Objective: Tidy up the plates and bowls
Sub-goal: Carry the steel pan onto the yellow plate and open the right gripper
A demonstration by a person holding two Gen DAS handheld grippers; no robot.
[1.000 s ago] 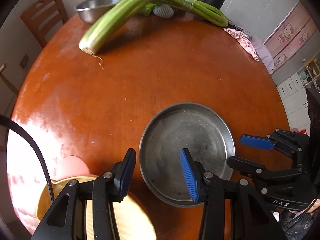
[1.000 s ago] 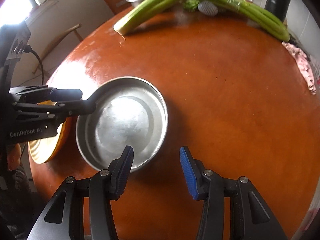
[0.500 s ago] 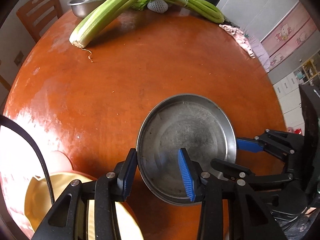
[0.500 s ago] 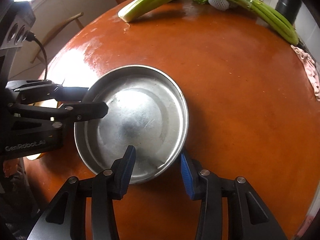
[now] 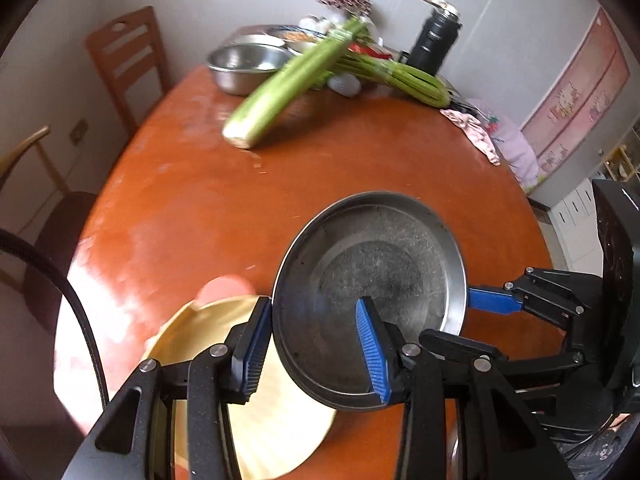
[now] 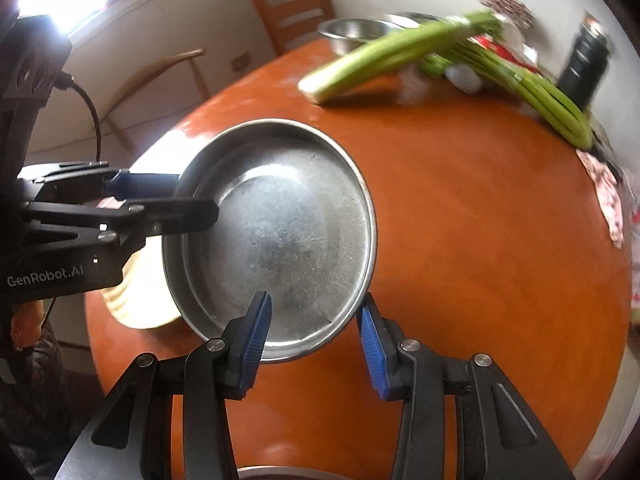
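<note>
While gripped from two sides, steel plate [image 5: 372,280] hangs tilted above the near edge of the round table [image 5: 192,200], clear of the wood. Left gripper [image 5: 310,354] clamped on the plate's left rim, one blue pad outside the wall, the other inside on the dished floor. Right gripper [image 6: 314,338] closed on the near-right rim likewise, jaws narrowed to the plate's lip. Beneath the plate's left side, a yellow plate [image 5: 276,420] at the table's near-left edge. At the far edge: celery stalks [image 5: 288,80], a steel bowl [image 5: 244,66], a black flask [image 5: 434,38]. At the right edge, a pink cloth [image 5: 474,130].
</note>
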